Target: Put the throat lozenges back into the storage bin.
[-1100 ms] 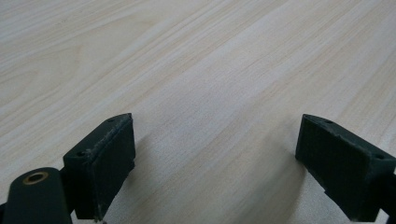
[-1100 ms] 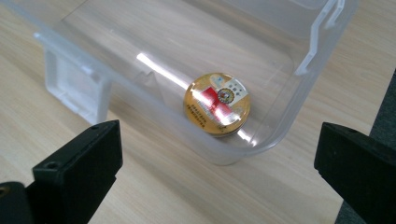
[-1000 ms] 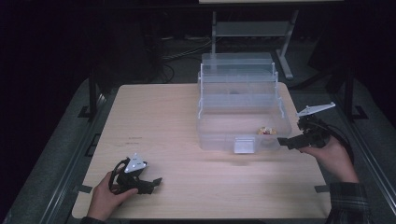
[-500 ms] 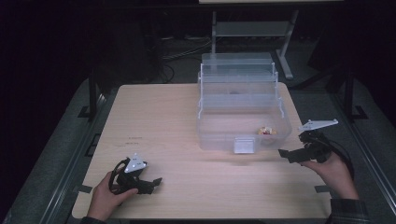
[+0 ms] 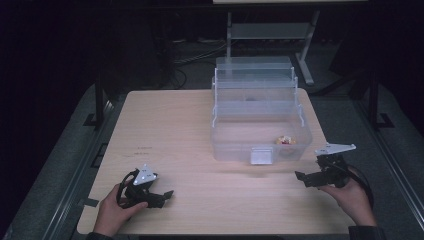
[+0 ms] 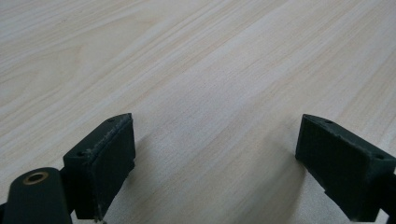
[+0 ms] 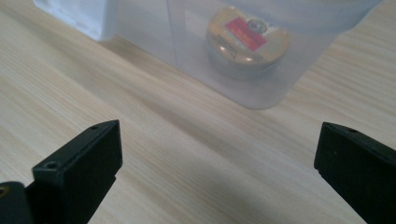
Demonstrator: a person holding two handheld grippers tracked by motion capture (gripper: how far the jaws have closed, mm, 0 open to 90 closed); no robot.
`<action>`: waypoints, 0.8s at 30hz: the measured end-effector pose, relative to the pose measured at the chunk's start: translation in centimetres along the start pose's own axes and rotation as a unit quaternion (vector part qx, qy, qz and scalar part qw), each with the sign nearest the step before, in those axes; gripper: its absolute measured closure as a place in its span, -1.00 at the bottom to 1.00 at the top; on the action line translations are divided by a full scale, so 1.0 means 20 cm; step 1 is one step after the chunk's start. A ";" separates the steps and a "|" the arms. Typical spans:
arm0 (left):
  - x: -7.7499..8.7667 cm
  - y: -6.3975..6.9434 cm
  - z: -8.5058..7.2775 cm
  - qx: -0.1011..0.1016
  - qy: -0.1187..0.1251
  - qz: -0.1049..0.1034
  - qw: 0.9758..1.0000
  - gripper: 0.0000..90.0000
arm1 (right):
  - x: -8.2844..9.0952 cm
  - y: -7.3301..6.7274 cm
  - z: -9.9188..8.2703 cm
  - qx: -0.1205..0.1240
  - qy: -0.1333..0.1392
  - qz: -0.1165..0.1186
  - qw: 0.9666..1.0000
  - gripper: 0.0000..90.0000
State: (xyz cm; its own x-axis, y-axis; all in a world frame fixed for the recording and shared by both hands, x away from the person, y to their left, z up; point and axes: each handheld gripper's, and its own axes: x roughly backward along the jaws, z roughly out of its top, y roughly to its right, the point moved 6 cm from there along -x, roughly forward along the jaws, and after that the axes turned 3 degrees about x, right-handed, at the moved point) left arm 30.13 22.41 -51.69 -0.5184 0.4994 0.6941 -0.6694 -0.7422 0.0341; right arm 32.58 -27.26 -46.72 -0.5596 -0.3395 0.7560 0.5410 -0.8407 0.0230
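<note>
A clear plastic tiered box (image 5: 257, 117) stands on the right half of the wooden table (image 5: 175, 130). In its front right corner lies a small round tin with a red label (image 5: 285, 140) (image 7: 246, 39), seen through the clear wall. My right gripper (image 5: 306, 178) (image 7: 219, 172) sits low over the table just right of the box's front, open, with nothing between its jaws. At the table's front left my left gripper (image 5: 162, 197) (image 6: 215, 163) rests open over bare wood.
The box has a white latch (image 5: 261, 155) (image 7: 77, 14) on its front wall. A metal stand (image 5: 270, 32) and cables lie on the dark floor beyond the table. Bare wood stretches between the two grippers.
My right gripper has drawn back from the box's front right corner towards the near edge and lower. The tin stays in the box. The left gripper has not moved.
</note>
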 end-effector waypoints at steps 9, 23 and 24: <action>0.00 0.00 0.00 0.000 -0.001 0.000 1.000 -0.75 | -0.06 -0.06 -0.08 -0.007 0.009 0.007 1.000 -0.98; 0.00 0.00 0.00 -0.002 -0.001 0.000 1.000 -0.75 | -0.11 -0.12 -0.21 -0.007 0.033 -0.007 0.999 -1.00; 0.00 0.00 0.00 -0.002 -0.002 0.000 1.000 -0.75 | -0.11 -0.12 -0.21 -0.006 0.034 -0.009 0.999 -1.00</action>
State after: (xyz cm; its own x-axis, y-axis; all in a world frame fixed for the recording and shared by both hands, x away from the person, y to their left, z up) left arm 30.13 22.44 -51.69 -0.5169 0.4978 0.6965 -0.6713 -0.7405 0.0311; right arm 29.81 -26.21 -51.29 -0.6105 -0.3527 0.7091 0.5241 -0.8512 0.0278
